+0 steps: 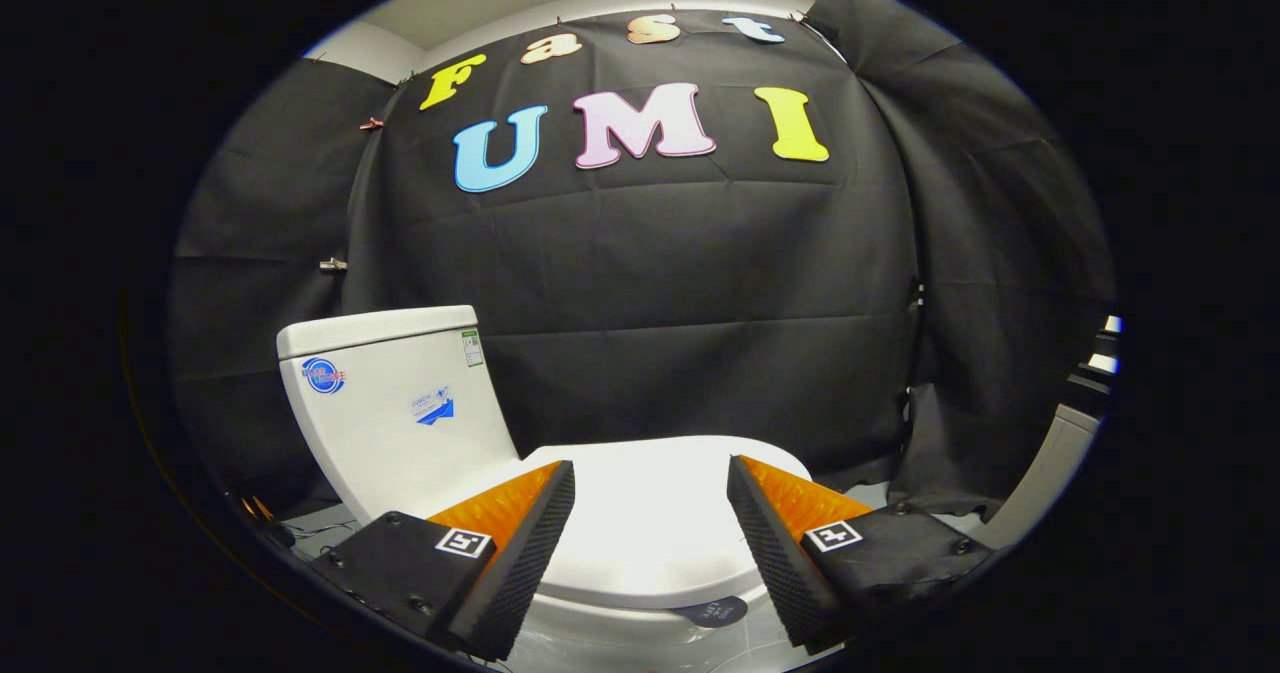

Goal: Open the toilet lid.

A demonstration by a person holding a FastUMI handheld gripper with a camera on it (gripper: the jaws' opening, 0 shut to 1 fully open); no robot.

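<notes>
A white toilet stands just ahead of me with its lid (650, 523) lying flat and closed over the bowl. The white tank (395, 403) rises behind the lid, off to the left, with small stickers on its front. My gripper (650, 483) is open, its two orange-and-black fingers spread wide on either side of the lid's near part. The left finger (525, 523) and right finger (775, 523) hover over the lid with nothing pressed between them. A dark round label (715, 611) sits on the bowl's front below the lid rim.
Black cloth walls close in the booth behind and to both sides of the toilet. A grey-white post (1045, 473) leans at the far right. Cables (270, 523) lie on the floor left of the tank.
</notes>
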